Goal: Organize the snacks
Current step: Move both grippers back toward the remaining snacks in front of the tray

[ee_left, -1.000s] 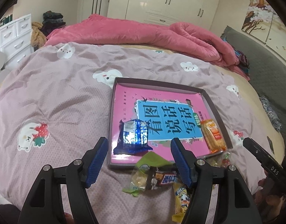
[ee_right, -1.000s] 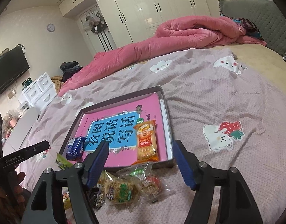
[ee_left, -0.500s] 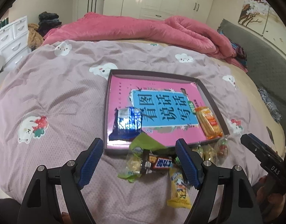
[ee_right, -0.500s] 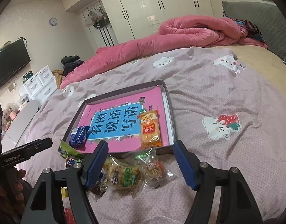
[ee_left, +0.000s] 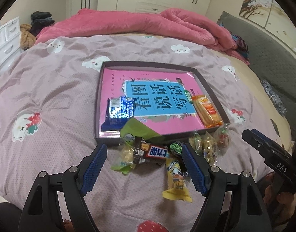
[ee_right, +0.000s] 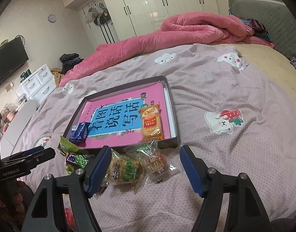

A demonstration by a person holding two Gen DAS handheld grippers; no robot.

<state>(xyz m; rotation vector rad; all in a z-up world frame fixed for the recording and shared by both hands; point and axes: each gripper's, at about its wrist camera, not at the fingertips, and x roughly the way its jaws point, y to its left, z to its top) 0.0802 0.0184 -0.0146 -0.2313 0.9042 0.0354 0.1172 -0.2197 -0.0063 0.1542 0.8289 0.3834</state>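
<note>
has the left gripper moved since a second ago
Yes. The left gripper has pulled back from the tray: its tips overlapped the tray's near edge earlier, and now frame the loose snacks in front of it. Its jaws have just opened wider, holding nothing.

You get dim, soft indoor light, glare on the wardrobe doors point(ee_right: 148, 5) at twelve o'clock, fisheye-bent, black-vignetted edges

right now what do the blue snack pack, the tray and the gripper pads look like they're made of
Blue snack pack: probably metallised plastic foil; it glints and creases sharply.
Tray: likely matte cardboard; thin, straight dark walls with no shine. The glossy pink printed sheet inside looks like coated paper.
Left gripper pads: apparently blue rubber or soft plastic; a fine grid texture shows on them.
</note>
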